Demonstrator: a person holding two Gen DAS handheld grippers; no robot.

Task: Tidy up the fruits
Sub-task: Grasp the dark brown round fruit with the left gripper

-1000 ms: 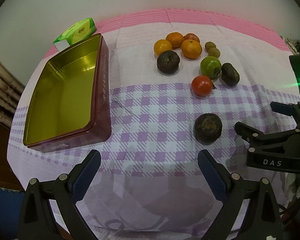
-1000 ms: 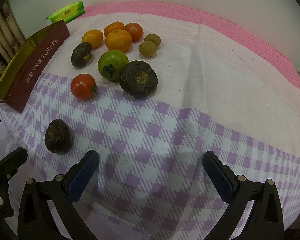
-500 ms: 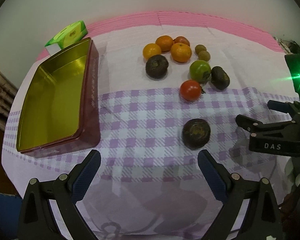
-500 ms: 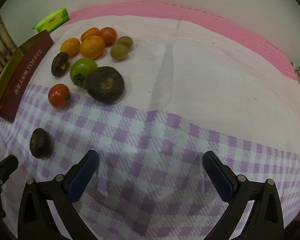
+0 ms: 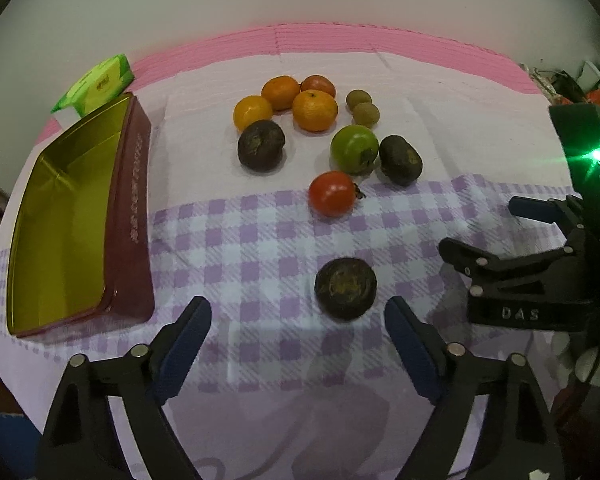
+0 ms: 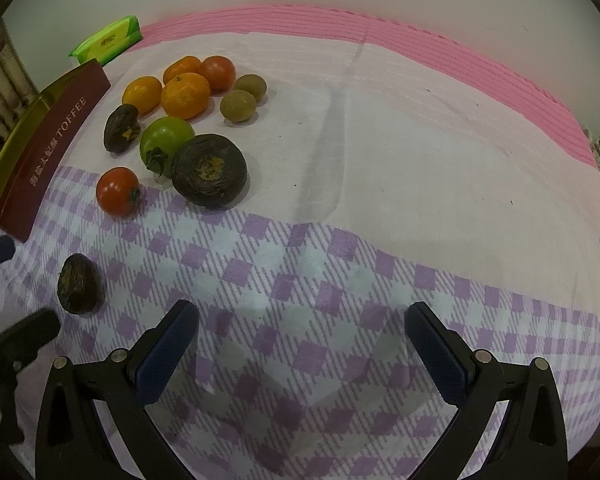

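My left hand-held gripper [image 5: 298, 316] points steeply down at the surface [image 5: 260, 232]; its jaws have just been closing, yet they stand apart with nothing clamped. A dark, wrinkled fruit [image 5: 345, 288] lies just beyond the tips, closer to the right finger and touching neither pad. My right hand-held gripper [image 6: 302, 328] hovers wide open over bare checked cloth [image 6: 320, 280], gripping nothing.

Farther out sits a red tomato [image 5: 332, 194], and behind it a green tomato [image 5: 355, 149] with a second dark fruit [image 5: 400, 160] just beside it on the right. A third dark fruit [image 5: 261, 145] lies to their left. At the far end three oranges [image 5: 314, 111] cluster with another red fruit [image 5: 318, 85], and two small brownish-green fruits [image 5: 366, 114], perhaps kiwis, sit just right of them.

On the left stands an open maroon tin [image 5: 130, 216] with a gold, empty inside. A green packet [image 5: 100, 84] lies at its far corner.
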